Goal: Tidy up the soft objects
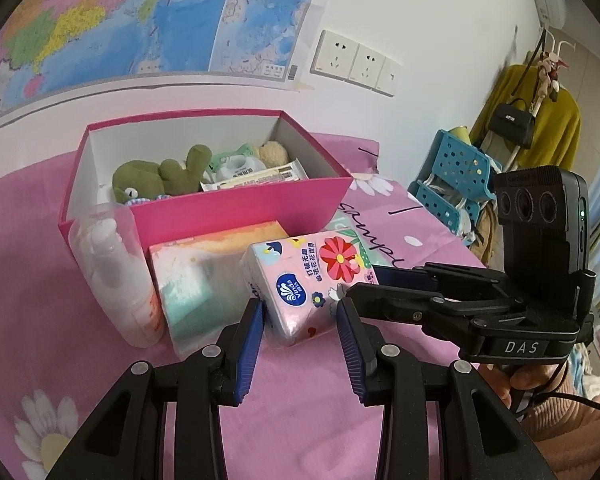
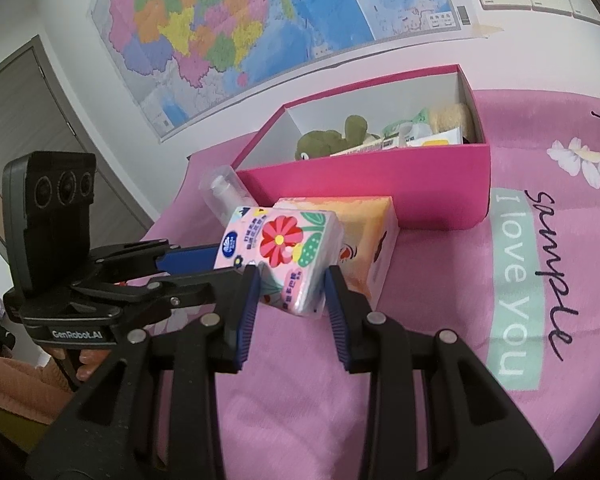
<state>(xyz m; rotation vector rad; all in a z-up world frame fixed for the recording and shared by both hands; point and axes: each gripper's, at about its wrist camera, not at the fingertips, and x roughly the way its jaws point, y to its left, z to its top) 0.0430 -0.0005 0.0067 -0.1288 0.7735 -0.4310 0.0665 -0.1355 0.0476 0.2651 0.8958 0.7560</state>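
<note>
A pink bedsheet (image 2: 300, 380) printed with white daisies and the words "I love you" covers the surface. On it stands an open pink box (image 1: 236, 208) with white inner walls, close to a wall that carries a large coloured map (image 2: 236, 24) and a row of white sockets (image 1: 356, 62).

Inside the box lie a green plush frog (image 1: 156, 174), a green and white wipes pack (image 1: 236, 162), a tan plush toy (image 1: 274, 152) at the far right end, and a flat wrapped packet (image 1: 256, 178) along the front wall.

In front of the box, a clear pump bottle (image 1: 112, 272) leans against its corner. Beside the bottle stands an orange and teal tissue pack (image 1: 188, 276).

A pink tissue pack (image 1: 304, 280) with a red flower print is lifted, tilted, just in front of the orange pack. Both tools hold it. The left tool (image 1: 300, 308) has its blue pads closed narrowly on the pack's lower corner nearest that hand. The right tool (image 2: 288, 280) has its blue pads pressed on the opposite lower corner. Each tool carries a black camera block above it. A hand (image 1: 528, 380) in a peach sleeve grips the right tool's handle.
</note>
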